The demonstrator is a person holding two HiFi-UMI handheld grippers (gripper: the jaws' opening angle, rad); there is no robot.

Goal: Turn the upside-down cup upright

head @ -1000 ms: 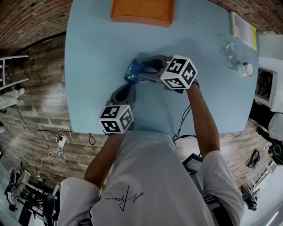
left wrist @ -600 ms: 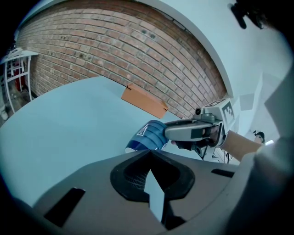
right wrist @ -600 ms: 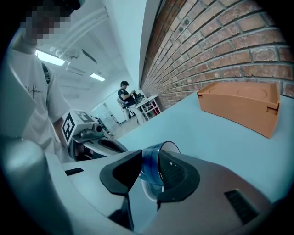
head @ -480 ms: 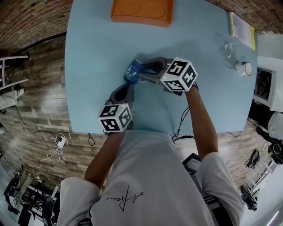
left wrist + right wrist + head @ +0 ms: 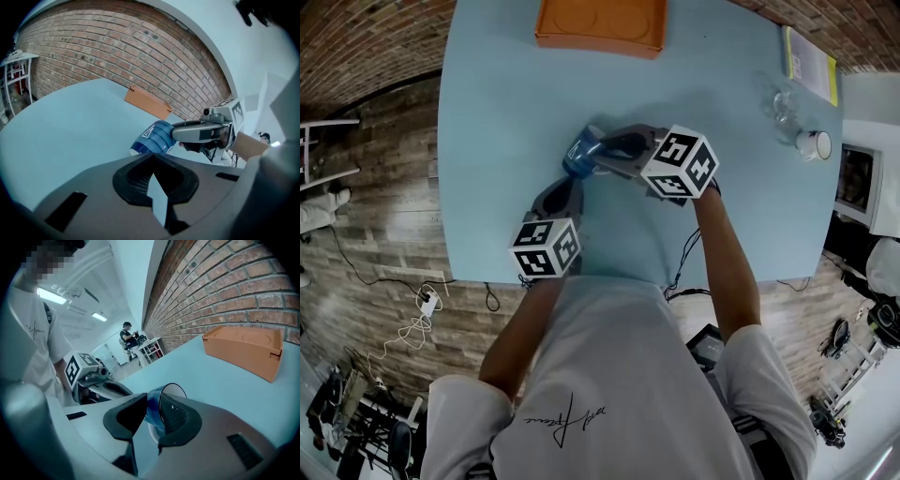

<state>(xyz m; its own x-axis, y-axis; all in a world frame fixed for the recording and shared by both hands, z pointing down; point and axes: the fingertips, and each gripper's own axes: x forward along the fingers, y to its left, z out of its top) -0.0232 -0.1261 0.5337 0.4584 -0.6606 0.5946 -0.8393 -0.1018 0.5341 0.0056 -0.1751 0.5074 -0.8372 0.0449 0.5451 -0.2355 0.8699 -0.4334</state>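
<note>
1. Blue striped cup: tilted on its side over the middle of the light-blue table, between the right gripper's jaws, white rim towards the left gripper.
2. Right gripper: jaws have just been closing; half-closed, pads clamped on the cup.
3. Left gripper: jaws together, empty, tips just beside the cup.
4. Orange rectangular tray: at the far table edge, well apart from the cup.

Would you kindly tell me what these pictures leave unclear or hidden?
Orange tray: head view, far side cut off by the top edge.
Blue cup: left gripper view, lower edge hidden behind the left gripper.
Yellow booklet: head view, print too small to read.
</note>
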